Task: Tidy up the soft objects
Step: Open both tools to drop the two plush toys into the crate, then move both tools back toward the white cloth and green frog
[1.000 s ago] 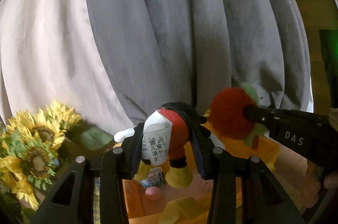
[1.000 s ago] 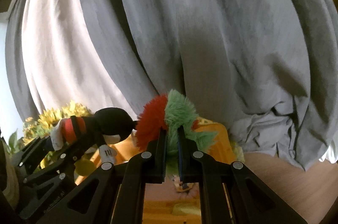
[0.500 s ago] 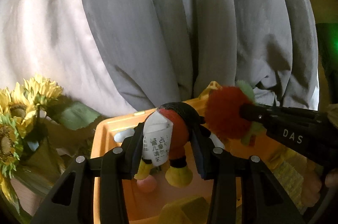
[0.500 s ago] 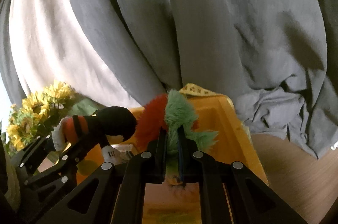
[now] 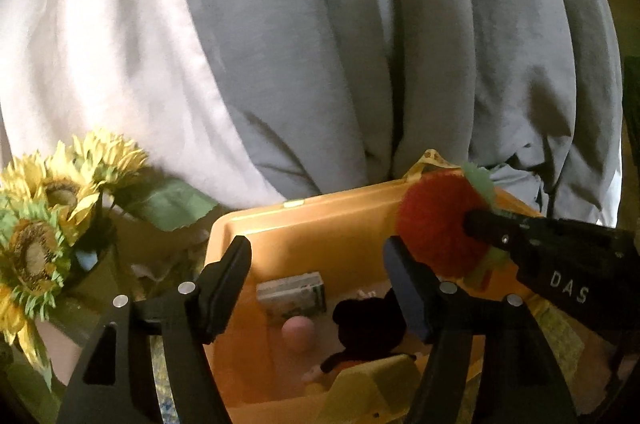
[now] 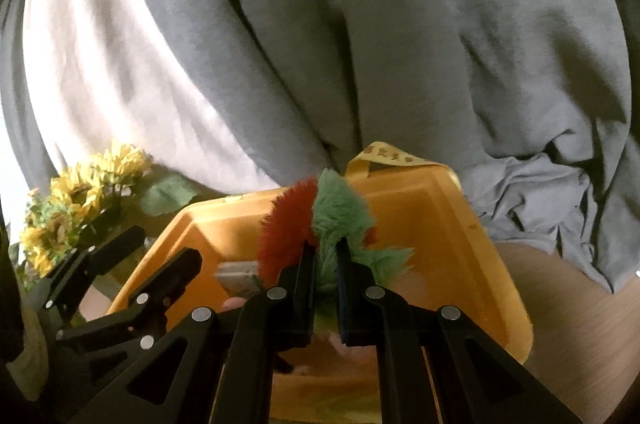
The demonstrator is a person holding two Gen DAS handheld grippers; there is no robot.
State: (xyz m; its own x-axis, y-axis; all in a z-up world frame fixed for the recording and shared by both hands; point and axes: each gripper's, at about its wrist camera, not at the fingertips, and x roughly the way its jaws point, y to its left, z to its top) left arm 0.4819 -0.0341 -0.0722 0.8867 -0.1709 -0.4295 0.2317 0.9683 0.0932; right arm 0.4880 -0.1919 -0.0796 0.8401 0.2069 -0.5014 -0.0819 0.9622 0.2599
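Grey curtains (image 5: 360,44) back an orange bin (image 5: 320,224); left gripper (image 5: 320,280) jaws gape, right gripper (image 6: 325,264) pinches fuzzy toy (image 6: 336,220).

Both tools, left tool (image 5: 318,288) and right tool (image 6: 325,288), are matte black with silver screws; the right is lettered "DAS".

Black-headed plush mouse toy (image 5: 370,324) lying inside the orange plastic bin (image 5: 316,224); fluffy red-and-green plush toy (image 6: 324,220) pinched above that bin.

Left gripper (image 5: 318,284) fingers spread above orange bin (image 5: 312,224), black plush toy (image 5: 370,324) inside, sunflowers (image 5: 48,220) beside it
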